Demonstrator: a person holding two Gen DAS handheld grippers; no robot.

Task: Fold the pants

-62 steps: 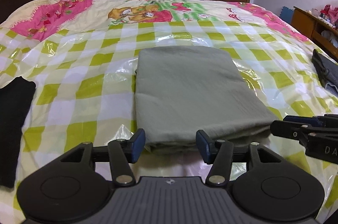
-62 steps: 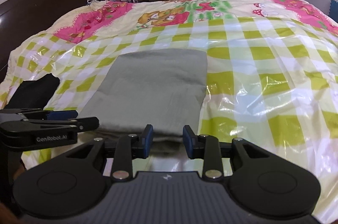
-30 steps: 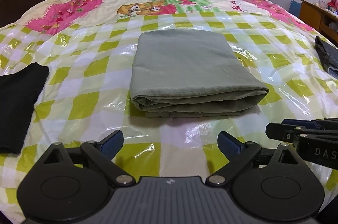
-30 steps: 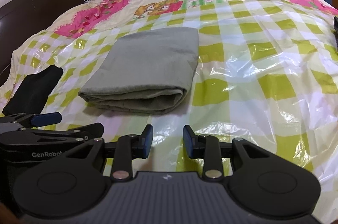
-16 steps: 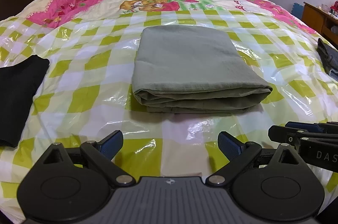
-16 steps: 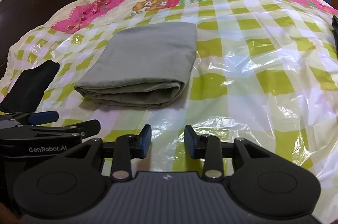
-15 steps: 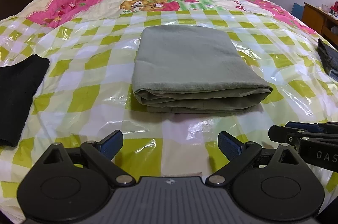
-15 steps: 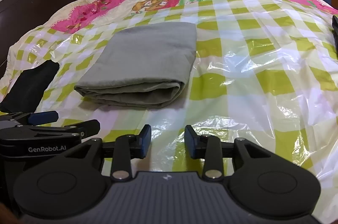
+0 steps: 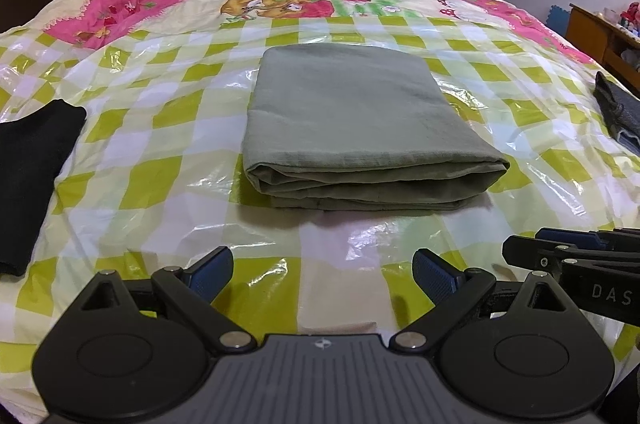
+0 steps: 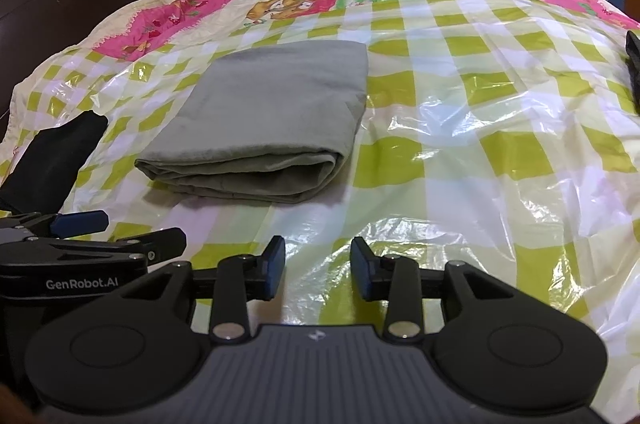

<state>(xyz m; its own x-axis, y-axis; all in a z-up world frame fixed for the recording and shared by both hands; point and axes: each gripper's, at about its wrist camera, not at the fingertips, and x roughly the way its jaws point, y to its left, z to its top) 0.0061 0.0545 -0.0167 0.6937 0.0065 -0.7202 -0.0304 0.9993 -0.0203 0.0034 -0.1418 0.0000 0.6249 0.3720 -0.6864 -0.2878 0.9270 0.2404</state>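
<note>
The grey-green pants [image 9: 356, 120] lie folded into a thick rectangle on the bed's checked plastic cover [image 9: 160, 180], folded edges toward me. They also show in the right wrist view [image 10: 268, 132]. My left gripper [image 9: 323, 270] is wide open and empty, a short way in front of the pants' near edge. My right gripper [image 10: 318, 270] is open with a narrower gap and empty, in front of and to the right of the pants. Each gripper shows in the other's view: the right one [image 9: 576, 256] and the left one [image 10: 92, 240].
A black garment [image 9: 28, 168] lies at the bed's left edge, also in the right wrist view [image 10: 52, 152]. A dark folded garment [image 9: 618, 112] lies at the right edge. A headboard, wardrobe, door and a wooden cabinet [image 9: 592, 28] surround the bed.
Both grippers have let go of the pants' near edge and drawn back toward me. The left jaws opened wide. In the last half second little has moved.
</note>
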